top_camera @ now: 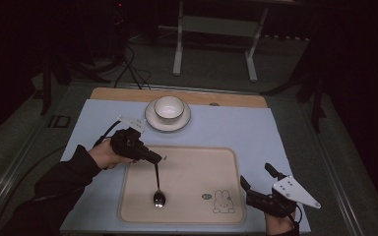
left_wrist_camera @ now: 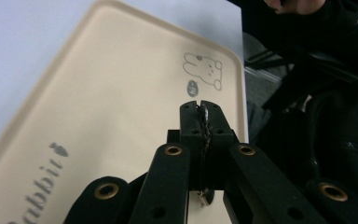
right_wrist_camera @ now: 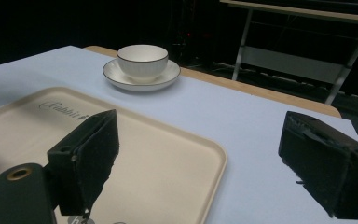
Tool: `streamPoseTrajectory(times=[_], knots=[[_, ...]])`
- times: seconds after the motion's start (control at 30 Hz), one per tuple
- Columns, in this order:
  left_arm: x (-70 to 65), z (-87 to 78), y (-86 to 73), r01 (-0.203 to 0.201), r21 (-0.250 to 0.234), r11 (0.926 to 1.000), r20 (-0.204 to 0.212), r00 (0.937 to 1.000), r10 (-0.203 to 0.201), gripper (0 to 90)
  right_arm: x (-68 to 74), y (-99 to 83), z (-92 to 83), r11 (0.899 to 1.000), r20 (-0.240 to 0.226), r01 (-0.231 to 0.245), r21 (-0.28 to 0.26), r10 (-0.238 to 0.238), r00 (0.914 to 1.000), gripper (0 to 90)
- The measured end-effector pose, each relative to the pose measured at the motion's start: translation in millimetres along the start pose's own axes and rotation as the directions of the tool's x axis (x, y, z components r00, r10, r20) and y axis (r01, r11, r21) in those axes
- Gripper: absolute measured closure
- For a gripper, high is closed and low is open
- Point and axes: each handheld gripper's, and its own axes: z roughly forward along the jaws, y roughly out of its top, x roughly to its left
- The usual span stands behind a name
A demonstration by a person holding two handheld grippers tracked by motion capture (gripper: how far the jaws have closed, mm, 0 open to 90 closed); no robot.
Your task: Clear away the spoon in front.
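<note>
1. The spoon (top_camera: pixel 158 189) hangs by its handle from the left gripper (top_camera: pixel 158 159), its bowl low over the beige tray (top_camera: pixel 197 162), near the tray's front left part.
2. The left gripper is clenched on the spoon's handle, whose thin metal edge runs between the closed jaws in the left gripper view.
3. The right gripper (top_camera: pixel 256 184) is released, jaws wide apart, resting at the tray's right front corner on the desk (top_camera: pixel 256 128).
4. A white bowl (top_camera: pixel 169 107) sits on a saucer (top_camera: pixel 150 118) beyond the tray.

a wooden table (top_camera: pixel 236 100) carries a pale blue mat (top_camera: pixel 256 132), with tray (top_camera: pixel 197 162) and saucer (top_camera: pixel 150 119) on it.
</note>
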Motion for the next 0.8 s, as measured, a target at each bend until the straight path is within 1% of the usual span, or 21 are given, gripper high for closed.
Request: streamPoseTrajectory(times=[0.03,0.1,0.13,0.37,0.43,0.5,0.53,0.57,0.6,0.67,0.7,0.73,0.77,0.8], knots=[[2.9,4.1,-1.2,0.005,0.004,1.0,-0.005,1.0,-0.005,89.5,0.1,0.1,-0.2,1.0,0.0,0.0,-0.001,0.0,1.0,12.1],[4.4,5.7,-1.8,0.011,0.01,0.9999,0.001,0.9999,-0.011,89.5,0.1,0.2,-0.5,1.0,0.0,0.001,-0.002,-0.001,1.0,12.1],[7.5,7.8,-2.9,0.015,0.013,0.9998,0.009,0.9998,-0.016,89.5,0.0,0.2,-0.6,1.0,-0.001,0.001,-0.002,-0.001,1.0,12.1],[12.7,10.4,-4.3,0.024,0.006,0.9997,0.016,0.9996,-0.024,89.3,-0.2,-0.1,0.1,1.0,-0.002,-0.001,0.003,0.001,1.0,12.2],[15.3,12.2,-6.4,0.029,-0.009,0.9995,0.006,0.9996,-0.029,87.8,0.3,-0.1,0.1,1.0,-0.005,-0.001,0.005,0.001,1.0,12.2],[18.3,13.9,-9.2,0.034,-0.026,0.9991,-0.014,0.9993,-0.034,86.8,0.5,0.0,-0.2,1.0,-0.005,-0.003,0.002,0.003,1.0,12.2],[20.1,15.3,-11.1,0.037,-0.029,0.9989,-0.03,0.9988,-0.038,82.8,0.4,0.1,-0.4,1.0,-0.006,-0.003,0.001,0.003,1.0,12.2],[23.0,17.3,-13.9,0.042,-0.037,0.9984,-0.046,0.998,-0.043,82.1,0.2,0.0,-0.4,1.0,-0.006,-0.004,0.001,0.004,1.0,12.3],[23.0,17.3,-13.9,0.042,-0.037,0.9984,-0.046,0.998,-0.043,80.5,0.2,0.0,-0.4,1.0,-0.006,-0.004,0.001,0.004,1.0,12.3],[27.1,21.6,-18.1,0.058,-0.049,0.9971,-0.07,0.9956,-0.062,80.5,-0.1,-0.1,-0.2,1.0,-0.006,-0.005,0.002,0.005,1.0,12.3],[27.1,21.6,-18.1,0.058,-0.049,0.9971,-0.07,0.9956,-0.062,80.4,-0.1,-0.1,-0.2,1.0,-0.006,-0.005,0.002,0.005,1.0,12.3],[29.6,24.6,-20.5,0.067,-0.053,0.9963,-0.085,0.9938,-0.071,79.0,0.1,-0.1,-0.2,1.0,-0.008,-0.004,0.002,0.004,1.0,12.3],[29.6,24.6,-20.5,0.067,-0.053,0.9963,-0.085,0.9938,-0.071,78.9,0.1,-0.1,-0.2,1.0,-0.008,-0.004,0.002,0.004,1.0,12.3],[31.9,27.3,-22.7,0.072,-0.056,0.9959,-0.1,0.992,-0.077,78.9,0.1,-0.1,-0.1,1.0,-0.009,-0.004,0.003,0.004,0.9999,12.3]])
